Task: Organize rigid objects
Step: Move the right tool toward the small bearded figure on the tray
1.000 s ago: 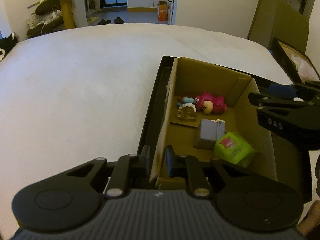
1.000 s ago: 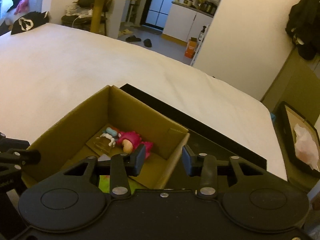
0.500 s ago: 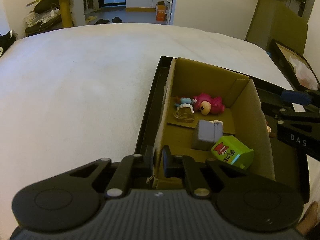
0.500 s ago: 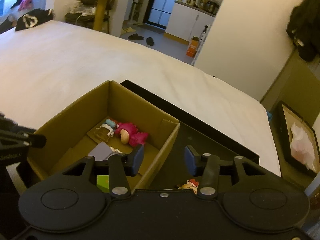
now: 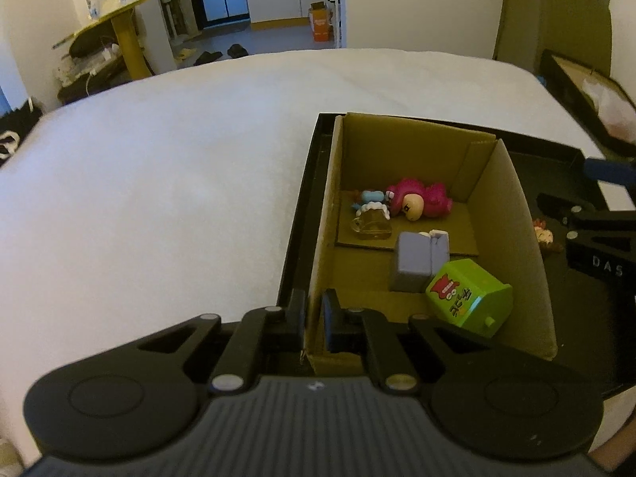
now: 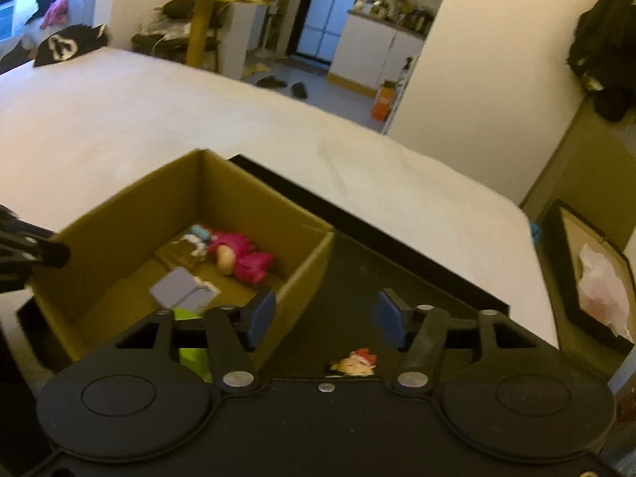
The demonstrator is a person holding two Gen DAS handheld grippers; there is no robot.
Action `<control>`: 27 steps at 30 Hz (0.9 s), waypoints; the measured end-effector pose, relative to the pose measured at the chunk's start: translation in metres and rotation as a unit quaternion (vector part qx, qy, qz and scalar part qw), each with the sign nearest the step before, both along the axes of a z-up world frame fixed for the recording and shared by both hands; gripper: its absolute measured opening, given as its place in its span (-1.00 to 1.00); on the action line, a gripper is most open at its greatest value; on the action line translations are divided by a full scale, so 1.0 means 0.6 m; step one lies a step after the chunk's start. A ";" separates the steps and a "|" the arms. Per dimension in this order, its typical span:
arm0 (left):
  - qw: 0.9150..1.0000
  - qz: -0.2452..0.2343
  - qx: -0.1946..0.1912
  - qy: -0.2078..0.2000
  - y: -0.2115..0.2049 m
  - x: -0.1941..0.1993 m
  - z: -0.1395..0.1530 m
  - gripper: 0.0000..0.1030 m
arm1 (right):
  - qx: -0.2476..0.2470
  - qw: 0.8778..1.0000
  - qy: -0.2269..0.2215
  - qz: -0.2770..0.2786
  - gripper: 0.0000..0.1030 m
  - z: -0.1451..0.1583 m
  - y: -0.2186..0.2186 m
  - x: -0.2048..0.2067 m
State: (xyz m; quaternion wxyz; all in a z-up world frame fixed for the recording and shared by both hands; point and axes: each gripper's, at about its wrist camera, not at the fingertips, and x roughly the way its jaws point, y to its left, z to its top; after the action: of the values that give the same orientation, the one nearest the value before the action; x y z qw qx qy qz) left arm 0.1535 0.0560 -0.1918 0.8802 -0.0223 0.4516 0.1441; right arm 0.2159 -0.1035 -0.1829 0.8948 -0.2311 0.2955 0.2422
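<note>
A brown cardboard box [image 5: 512, 238] stands in a black tray [image 5: 302, 214] on the white bed. It holds a pink figure [image 5: 417, 200], a small blue figure with a clear mug [image 5: 369, 218], a lilac block [image 5: 419, 256] and a green carton [image 5: 469, 298]. My left gripper [image 5: 314, 320] is shut on the box's near left wall. My right gripper [image 6: 324, 324] is open above the tray floor beside the box [image 6: 306, 274]. A small red-hatted figure [image 6: 353, 362] lies on the tray just under the right gripper; it also shows in the left wrist view [image 5: 543, 232].
The white bed [image 5: 159, 198] spreads to the left and far side. A second black box with white paper [image 6: 592, 278] stands off the bed's right edge. A black cloth [image 6: 67, 43] lies at the bed's far left corner.
My left gripper has closed on the box's left wall. My right gripper has pulled back and right, off the box wall, and opened wider; the red-hatted figure has come into view.
</note>
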 end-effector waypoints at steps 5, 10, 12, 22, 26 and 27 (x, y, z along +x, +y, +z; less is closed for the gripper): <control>1.000 0.009 0.016 0.010 -0.014 0.010 0.006 -0.75 | 0.022 0.999 -0.025 -0.015 0.39 -0.008 -0.028 0.007; 0.998 0.015 0.050 0.031 -0.036 0.020 0.005 -0.72 | 0.062 0.997 -0.023 -0.037 0.58 -0.008 -0.063 0.021; 0.998 0.017 0.058 0.034 -0.042 0.024 0.006 -0.69 | 0.066 0.996 -0.031 -0.042 0.59 -0.011 -0.073 0.023; 0.992 0.053 0.106 0.044 -0.058 0.046 0.020 -0.13 | 0.104 0.993 0.017 -0.052 0.59 -0.030 -0.104 0.037; 0.989 0.063 0.128 0.044 -0.067 0.052 0.029 0.05 | 0.110 0.992 0.024 -0.053 0.59 -0.041 -0.110 0.041; 0.988 0.067 0.133 0.046 -0.069 0.055 0.032 0.07 | 0.113 0.992 0.028 -0.053 0.59 -0.043 -0.112 0.042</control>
State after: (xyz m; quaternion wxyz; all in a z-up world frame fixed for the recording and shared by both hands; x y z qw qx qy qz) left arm 0.1863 0.0144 -0.1726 0.8419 0.0717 0.4662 0.2620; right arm 0.2411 -0.1707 -0.2089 0.9182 -0.1058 0.3031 0.2322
